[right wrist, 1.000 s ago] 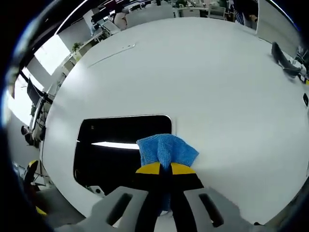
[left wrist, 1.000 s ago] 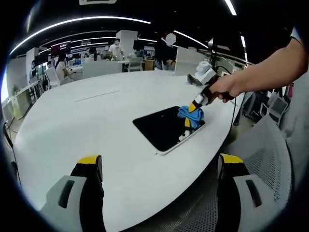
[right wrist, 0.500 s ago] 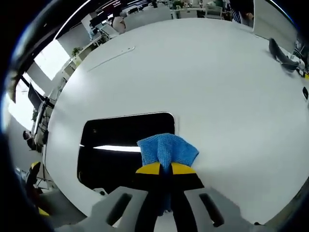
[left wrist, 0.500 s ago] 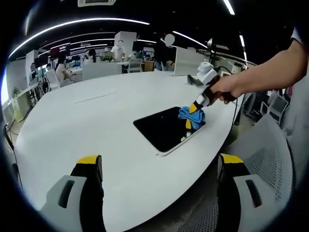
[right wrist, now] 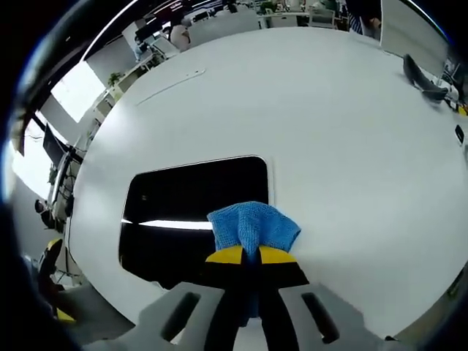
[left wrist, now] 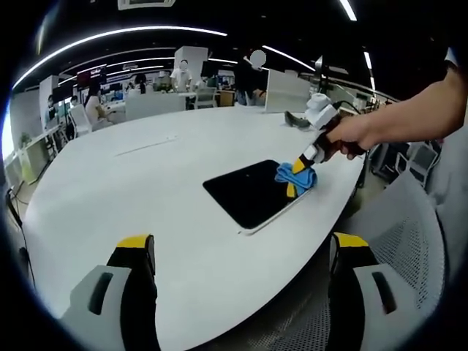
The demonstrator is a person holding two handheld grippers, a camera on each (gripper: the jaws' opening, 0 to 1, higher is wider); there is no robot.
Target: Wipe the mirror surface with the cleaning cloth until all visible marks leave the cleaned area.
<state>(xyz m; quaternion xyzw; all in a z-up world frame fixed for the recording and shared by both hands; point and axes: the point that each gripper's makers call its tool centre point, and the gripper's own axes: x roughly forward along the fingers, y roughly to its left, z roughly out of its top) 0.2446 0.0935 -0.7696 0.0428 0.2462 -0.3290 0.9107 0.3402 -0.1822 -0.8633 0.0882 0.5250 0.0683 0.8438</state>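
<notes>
So the mirror [left wrist: 252, 194] is lying flat on the big white table [left wrist: 131, 183], a dark rounded rectangle with a thin pale border. In the left gripper view it's sitting a bit right of center, its long axis running from lower left up toward the upper right, close to the table's near edge. In the right gripper view the mirror [right wrist: 194, 212] is sitting left of center, long axis going roughly left to right across the frame, and it's reflecting a bright strip of ceiling light.

The right gripper [right wrist: 243, 256] is clamping the blue cloth [right wrist: 252, 227] tight between its yellow-tipped jaws, and the cloth is bunching out ahead of them right at the mirror's lower right corner in that view. From the left gripper view you can see the same cloth [left wrist: 295, 175] pressing on the mirror's right end, with a person's hand [left wrist: 344, 135] gripping the tool.

The left gripper [left wrist: 241, 252] is hanging back at the bottom of its view, jaws spread wide, holding nothing.
</notes>
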